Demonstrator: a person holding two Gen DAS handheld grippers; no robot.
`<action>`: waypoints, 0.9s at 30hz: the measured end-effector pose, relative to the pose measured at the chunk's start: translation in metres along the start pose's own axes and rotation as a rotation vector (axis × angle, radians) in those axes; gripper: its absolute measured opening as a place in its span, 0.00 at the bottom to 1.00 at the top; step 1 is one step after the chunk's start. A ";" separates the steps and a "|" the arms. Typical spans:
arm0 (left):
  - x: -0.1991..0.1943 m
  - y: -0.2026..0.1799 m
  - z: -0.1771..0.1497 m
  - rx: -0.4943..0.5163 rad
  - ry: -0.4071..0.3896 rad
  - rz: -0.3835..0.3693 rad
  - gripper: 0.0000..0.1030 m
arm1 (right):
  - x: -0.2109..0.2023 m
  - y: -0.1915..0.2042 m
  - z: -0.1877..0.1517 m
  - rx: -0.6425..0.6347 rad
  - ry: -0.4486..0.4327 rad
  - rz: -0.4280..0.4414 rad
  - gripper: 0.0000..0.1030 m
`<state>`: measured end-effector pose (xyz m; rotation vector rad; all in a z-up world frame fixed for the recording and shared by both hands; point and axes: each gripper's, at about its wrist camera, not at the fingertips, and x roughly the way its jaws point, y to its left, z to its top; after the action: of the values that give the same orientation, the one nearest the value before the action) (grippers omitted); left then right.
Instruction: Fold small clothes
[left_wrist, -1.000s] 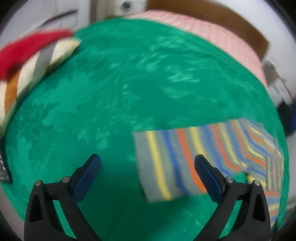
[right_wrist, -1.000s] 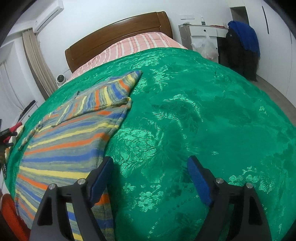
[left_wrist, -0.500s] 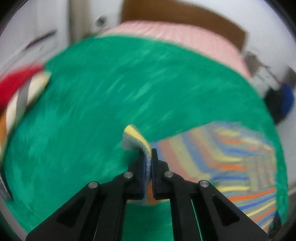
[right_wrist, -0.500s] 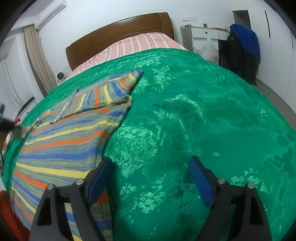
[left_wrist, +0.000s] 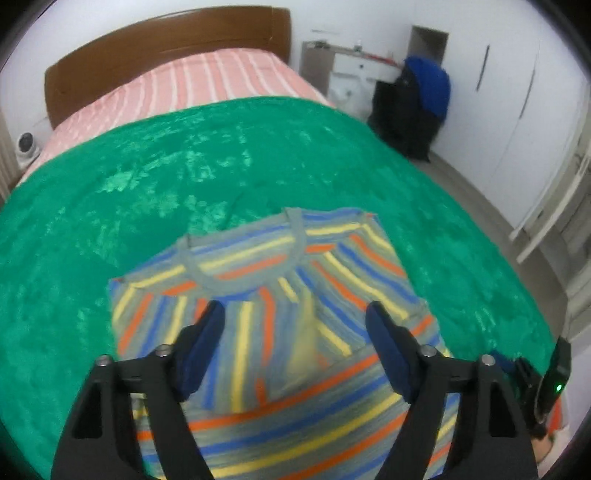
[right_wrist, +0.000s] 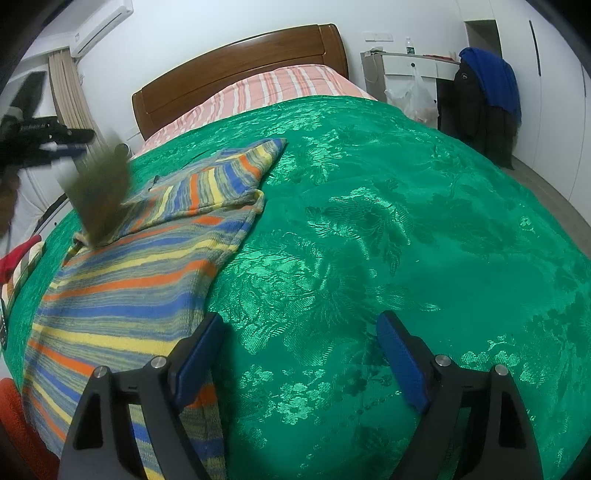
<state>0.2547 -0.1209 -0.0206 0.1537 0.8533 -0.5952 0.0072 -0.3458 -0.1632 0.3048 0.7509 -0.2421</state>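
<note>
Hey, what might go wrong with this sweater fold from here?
The left gripper is opening, nothing between its pads; the just-folded sleeve may land crooked. The striped sweater lies on a glossy green bedspread, so it could slide when tugged. The other sleeve is bunched and may crease if folded as is.

White walls, wooden headboard, green bedspread, white wardrobe, curtain

Bedspread: shiny green damask bedspread, centre.
Headboard: brown wooden headboard, twelve o'clock.
Jacket: blue jacket, two o'clock.
</note>
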 end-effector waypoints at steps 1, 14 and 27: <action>-0.001 0.006 -0.004 -0.011 -0.002 -0.006 0.79 | 0.000 0.000 0.000 0.000 0.000 0.001 0.82; -0.009 0.139 -0.077 -0.043 0.135 0.116 0.77 | 0.005 0.003 0.001 -0.018 0.013 0.000 0.86; 0.032 0.164 -0.122 -0.216 0.011 0.355 0.08 | 0.007 0.003 -0.001 -0.038 0.001 -0.010 0.88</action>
<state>0.2808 0.0450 -0.1422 0.1078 0.8701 -0.1688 0.0122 -0.3429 -0.1681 0.2648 0.7577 -0.2370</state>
